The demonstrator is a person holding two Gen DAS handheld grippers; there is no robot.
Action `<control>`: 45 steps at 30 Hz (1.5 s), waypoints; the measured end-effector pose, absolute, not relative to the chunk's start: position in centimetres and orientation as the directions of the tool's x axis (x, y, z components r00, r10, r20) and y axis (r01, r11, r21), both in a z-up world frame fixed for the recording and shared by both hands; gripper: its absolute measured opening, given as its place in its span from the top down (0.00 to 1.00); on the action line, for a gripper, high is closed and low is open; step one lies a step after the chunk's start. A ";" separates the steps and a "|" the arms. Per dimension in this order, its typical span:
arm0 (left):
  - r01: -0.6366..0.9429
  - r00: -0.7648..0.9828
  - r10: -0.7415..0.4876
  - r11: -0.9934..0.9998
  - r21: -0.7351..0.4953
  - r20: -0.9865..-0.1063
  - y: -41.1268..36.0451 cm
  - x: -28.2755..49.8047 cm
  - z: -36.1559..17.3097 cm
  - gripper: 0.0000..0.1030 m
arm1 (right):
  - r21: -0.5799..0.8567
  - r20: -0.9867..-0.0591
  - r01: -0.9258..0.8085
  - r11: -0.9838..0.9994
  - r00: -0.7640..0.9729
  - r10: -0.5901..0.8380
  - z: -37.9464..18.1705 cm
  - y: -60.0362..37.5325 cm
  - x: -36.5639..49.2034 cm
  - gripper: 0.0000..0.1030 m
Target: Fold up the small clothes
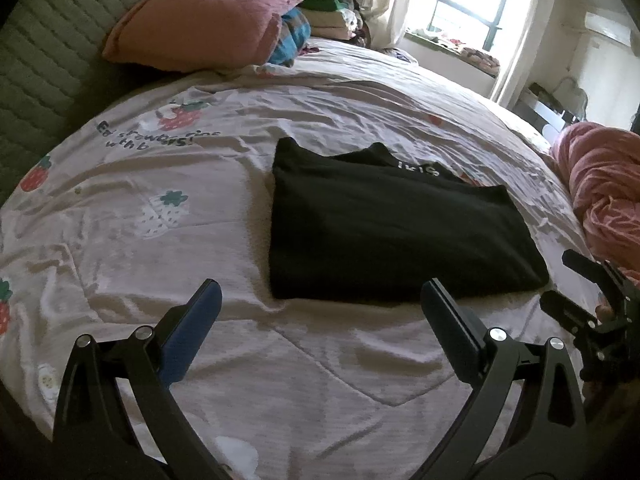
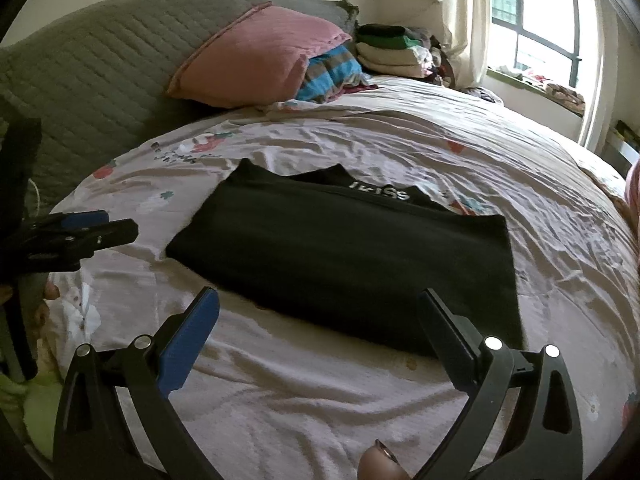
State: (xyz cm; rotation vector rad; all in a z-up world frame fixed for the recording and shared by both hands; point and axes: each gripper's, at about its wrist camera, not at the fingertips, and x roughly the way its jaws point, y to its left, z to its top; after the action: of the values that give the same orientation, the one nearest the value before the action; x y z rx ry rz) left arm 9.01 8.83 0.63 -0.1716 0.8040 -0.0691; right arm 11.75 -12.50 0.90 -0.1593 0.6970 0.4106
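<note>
Ahead of both your tools, the black folded garment [image 1: 392, 232] lies flat on the strawberry-print quilt [image 1: 160, 240], long axis running left to right. Your left gripper [image 1: 320, 300] and right gripper [image 2: 320, 308] both hang spread and empty just short of its near edge, the right one seemingly nearer.

The folded garment [image 1: 384, 224] lies mid-bed [image 1: 280, 360]. A pillow [image 1: 200, 16] leans on the headboard [image 1: 44, 64] at the bed's head edge. Stacked clothes [image 1: 324, 12] sit at the far head corner.
</note>
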 end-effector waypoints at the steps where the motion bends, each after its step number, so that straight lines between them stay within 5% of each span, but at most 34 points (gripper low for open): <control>1: -0.009 0.693 -0.123 0.984 -0.179 -0.710 9.0 9.0 0.6 0.09 | -0.008 -0.653 -0.424 0.906 0.688 0.316 0.9 -12.2 11.7 0.04; 45: -0.178 0.658 -0.016 0.968 -0.176 -0.753 15.9 11.4 -3.2 0.09 | -0.117 -0.699 -0.598 0.793 0.617 0.362 -4.5 -0.2 13.7 0.04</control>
State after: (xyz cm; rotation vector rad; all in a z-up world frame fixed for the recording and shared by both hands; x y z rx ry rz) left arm 11.36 15.86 -3.20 -0.2438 0.8497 0.0932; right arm 13.71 -0.25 -4.53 -0.3581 0.7141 0.5665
